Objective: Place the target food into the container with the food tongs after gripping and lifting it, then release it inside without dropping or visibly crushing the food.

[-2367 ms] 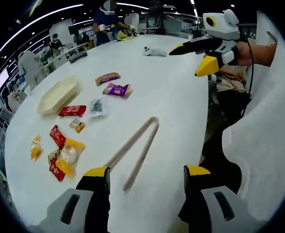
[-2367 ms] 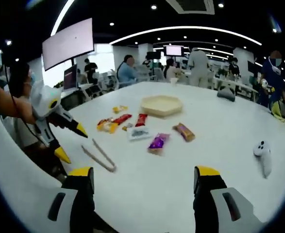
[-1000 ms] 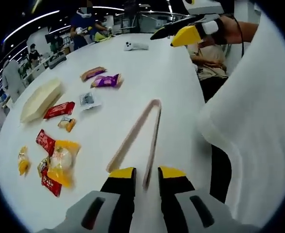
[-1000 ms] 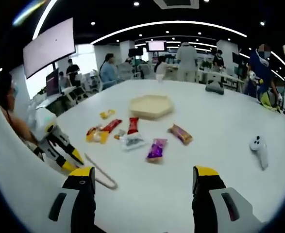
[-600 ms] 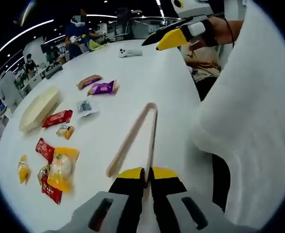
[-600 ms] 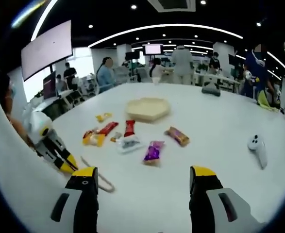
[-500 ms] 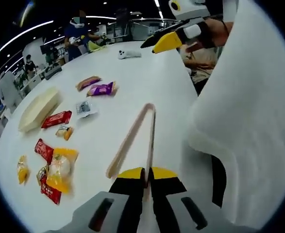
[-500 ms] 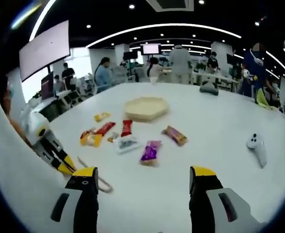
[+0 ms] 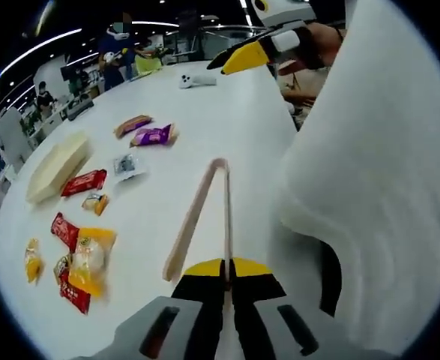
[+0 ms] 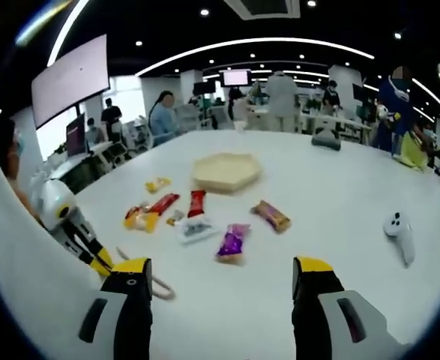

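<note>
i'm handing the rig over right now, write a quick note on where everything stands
Left gripper: shut on one arm of the tongs, near its free end; the tongs lie on the white table.
Right gripper: open, empty, held above the table.
Container: beige tray at the far side, nothing in it.
Food: wrapped snacks loose on the table between tongs and tray, including a purple packet and a red bar.
Done: tongs gripped.
Left: lift the tongs, pick a snack gently, carry it to the tray, release inside.

White tabletop (image 9: 249, 112), beige food tongs (image 9: 201, 214), cream hexagonal container (image 10: 225, 172), purple snack packet (image 10: 233, 242), yellow-tipped tools, left (image 9: 225, 271), right (image 10: 218, 271).
</note>
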A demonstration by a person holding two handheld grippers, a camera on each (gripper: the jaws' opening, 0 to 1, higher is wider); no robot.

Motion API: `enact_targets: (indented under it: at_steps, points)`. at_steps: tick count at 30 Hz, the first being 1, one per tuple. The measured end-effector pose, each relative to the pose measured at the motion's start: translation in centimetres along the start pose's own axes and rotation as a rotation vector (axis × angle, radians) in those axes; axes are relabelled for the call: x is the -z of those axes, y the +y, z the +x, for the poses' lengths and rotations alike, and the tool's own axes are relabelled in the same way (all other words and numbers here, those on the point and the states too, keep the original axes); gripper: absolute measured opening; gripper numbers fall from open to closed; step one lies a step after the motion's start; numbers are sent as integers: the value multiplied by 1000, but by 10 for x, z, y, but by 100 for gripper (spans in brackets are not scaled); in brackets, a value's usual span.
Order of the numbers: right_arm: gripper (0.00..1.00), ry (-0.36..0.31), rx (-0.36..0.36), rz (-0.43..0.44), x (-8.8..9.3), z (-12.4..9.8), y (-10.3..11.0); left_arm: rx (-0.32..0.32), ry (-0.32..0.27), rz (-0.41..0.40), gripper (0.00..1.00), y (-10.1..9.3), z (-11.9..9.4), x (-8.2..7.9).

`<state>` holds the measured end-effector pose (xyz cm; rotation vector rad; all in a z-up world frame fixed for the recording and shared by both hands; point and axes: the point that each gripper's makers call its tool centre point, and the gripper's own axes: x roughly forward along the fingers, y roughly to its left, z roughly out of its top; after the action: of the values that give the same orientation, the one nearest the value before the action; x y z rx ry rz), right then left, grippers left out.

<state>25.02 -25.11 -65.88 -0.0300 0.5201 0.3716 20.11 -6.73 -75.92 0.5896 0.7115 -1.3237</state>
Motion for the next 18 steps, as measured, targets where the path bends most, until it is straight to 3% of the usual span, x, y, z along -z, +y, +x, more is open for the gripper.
enact_targets:
  at_steps: [8,9,14,18]
  points:
    - [77,0,24,17,-2,0,-5,25,8,-32,0,0,-5,-3]
    - [77,-26,14,31,-7,-2,-2,29,0,-19,0,0,-7,-5]
    - [77,-2,5,15,5,2,-1,22,-19,-32,0,7,-7,-6]
    - [77,-1,17,15,-1,0,-5,4,-58,-50,0,13,-14,-20]
